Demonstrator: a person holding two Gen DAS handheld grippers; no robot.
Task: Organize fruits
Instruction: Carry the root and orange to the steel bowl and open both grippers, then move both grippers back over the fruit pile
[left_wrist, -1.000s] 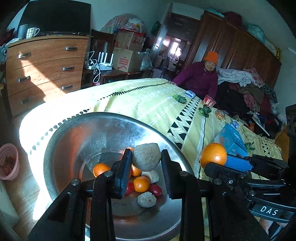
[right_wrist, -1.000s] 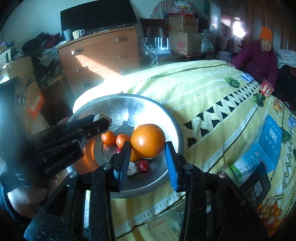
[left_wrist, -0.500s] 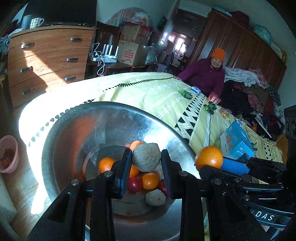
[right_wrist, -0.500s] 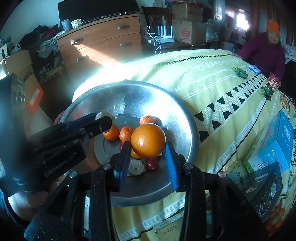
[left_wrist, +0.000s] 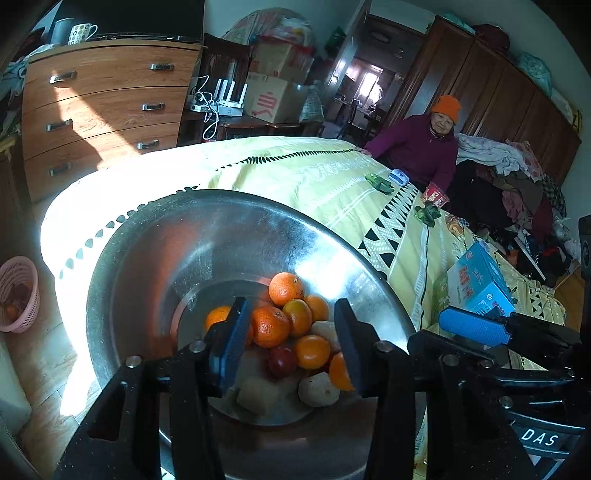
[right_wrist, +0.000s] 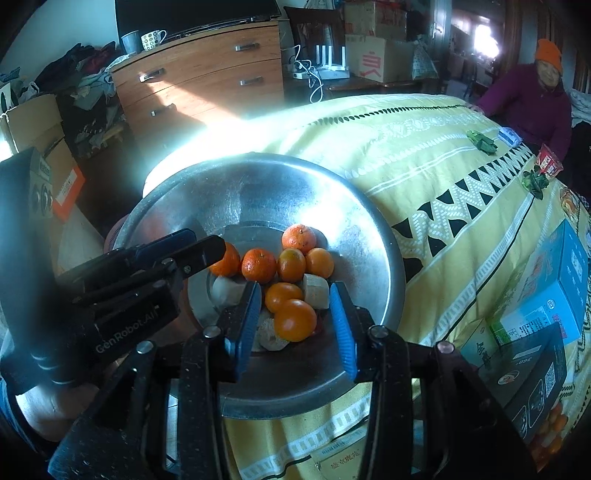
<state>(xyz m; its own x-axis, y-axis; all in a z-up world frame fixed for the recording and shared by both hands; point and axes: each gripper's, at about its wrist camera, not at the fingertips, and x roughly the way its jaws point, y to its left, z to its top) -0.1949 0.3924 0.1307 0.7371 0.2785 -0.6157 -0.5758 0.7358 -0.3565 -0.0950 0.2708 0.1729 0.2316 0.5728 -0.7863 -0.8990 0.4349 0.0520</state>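
Observation:
A wide steel basin (left_wrist: 147, 229) (right_wrist: 343, 199) rests on the near corner of a yellow patterned bedspread (left_wrist: 295, 173). It holds several small oranges (left_wrist: 286, 288), a red fruit (left_wrist: 281, 361) and brown rough-skinned fruits (left_wrist: 319, 389). My left gripper (left_wrist: 291, 310) hangs over the pile with its jaws opening and nothing pressed between the pads. My right gripper (right_wrist: 294, 291) hovers over the basin's near side, jaws opening. A large orange (right_wrist: 295, 319) lies in the basin below its fingers, clear of both pads. Each gripper shows in the other's view, the right one (left_wrist: 472, 326) and the left one (right_wrist: 184, 247).
A blue carton (left_wrist: 478, 280) (right_wrist: 554, 288) and a black box (right_wrist: 528, 376) lie on the bedspread to the right. A person in a purple jacket (left_wrist: 421, 147) sits at the far side. A wooden dresser (left_wrist: 103, 107) stands behind; a pink basket (left_wrist: 16, 291) sits on the floor at left.
The left jaws have spread and let go of the brown fruit. The right jaws have spread and released the large orange. Both fruits now lie in the basin.

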